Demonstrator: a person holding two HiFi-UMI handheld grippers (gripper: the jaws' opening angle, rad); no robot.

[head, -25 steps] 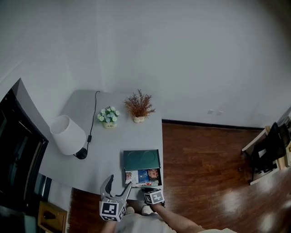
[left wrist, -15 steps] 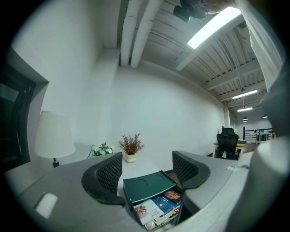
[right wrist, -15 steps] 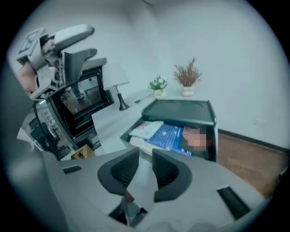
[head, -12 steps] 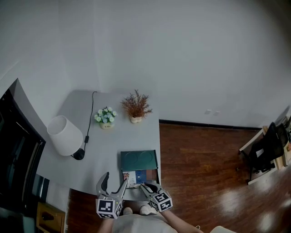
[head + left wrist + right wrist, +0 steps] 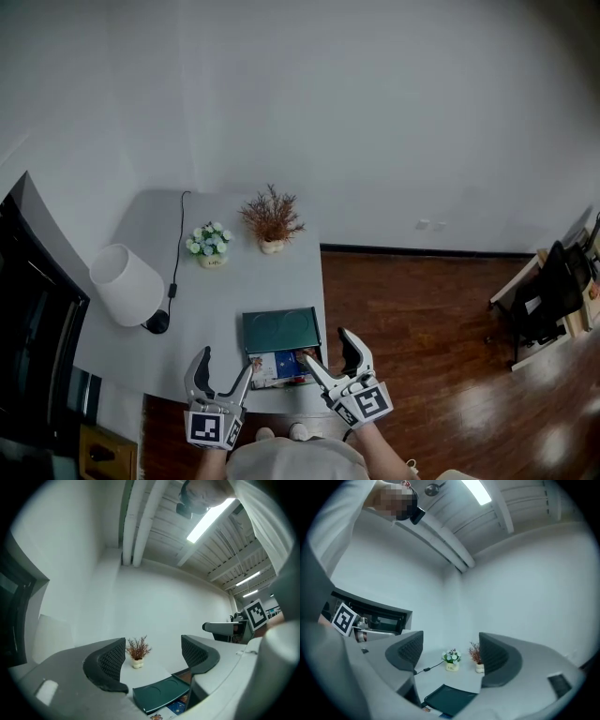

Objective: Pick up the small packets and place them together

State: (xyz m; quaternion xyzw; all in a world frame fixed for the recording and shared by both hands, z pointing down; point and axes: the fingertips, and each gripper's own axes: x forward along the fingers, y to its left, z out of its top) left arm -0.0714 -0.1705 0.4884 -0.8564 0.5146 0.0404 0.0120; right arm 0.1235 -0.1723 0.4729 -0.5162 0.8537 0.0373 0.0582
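Note:
Colourful small packets (image 5: 280, 365) lie together at the table's near edge, right in front of a dark green box (image 5: 281, 329). My left gripper (image 5: 223, 367) hovers open just left of the packets, nothing between its jaws. My right gripper (image 5: 328, 349) is raised at the packets' right end, its jaws opening wide with nothing between them. In the left gripper view the left gripper (image 5: 152, 665) frames the green box (image 5: 159, 693) and a corner of the packets (image 5: 177, 708). The right gripper (image 5: 447, 660) looks over the green box (image 5: 450, 699) from above.
On the grey table (image 5: 206, 300) stand a white lamp (image 5: 124, 286) with a black cord at the left, a pot of white flowers (image 5: 207, 246) and a dried plant (image 5: 271, 220) at the back. Wooden floor (image 5: 412, 319) lies right of the table.
The right gripper was shut low over the packets; it has come away up and to the right, and its jaws have spread. The left gripper has drifted slightly left and down.

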